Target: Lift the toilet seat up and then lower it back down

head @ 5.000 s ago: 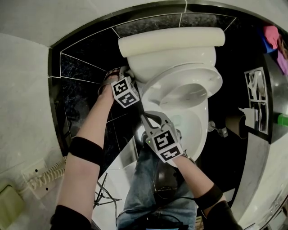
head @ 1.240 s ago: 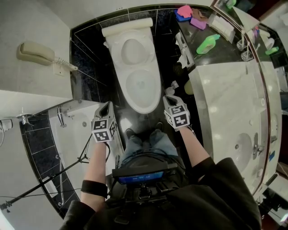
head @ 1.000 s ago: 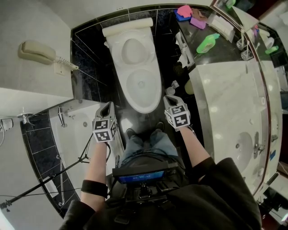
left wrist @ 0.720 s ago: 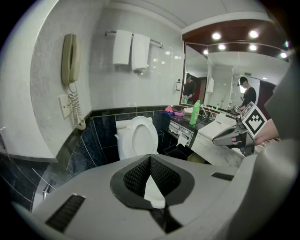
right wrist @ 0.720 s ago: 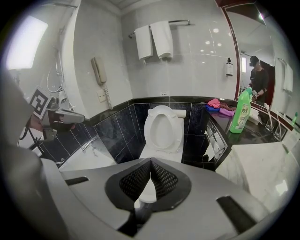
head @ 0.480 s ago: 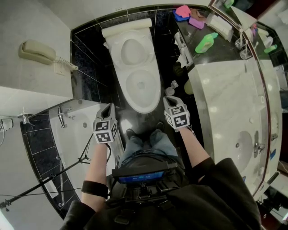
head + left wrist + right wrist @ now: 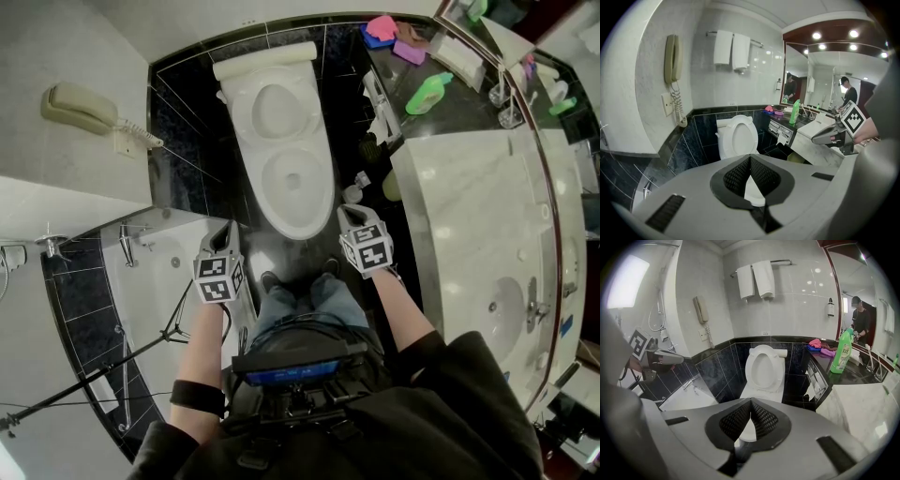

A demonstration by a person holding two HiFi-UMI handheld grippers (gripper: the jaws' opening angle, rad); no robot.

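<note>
Five seconds ago both grippers were down at the seat (image 7: 296,226). Now the person stands back, with the left hand-held gripper (image 7: 228,230) and right hand-held gripper (image 7: 348,215) beside the knees, jaws together and empty. The seat appears to lie flat on the bowl (image 7: 293,178), lid (image 7: 277,105) upright. The task looks finished.

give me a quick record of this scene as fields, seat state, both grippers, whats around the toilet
place: bathroom, person stands facing the toilet
toilet seat: raised, upright against the tank
bowl: uncovered
left gripper: jaws shut, empty, short of the toilet
right gripper: jaws shut, empty, short of the toilet
around: green bottle on the dark counter, wall phone, towels above the toilet
task status: seat is up, not yet lowered
</note>
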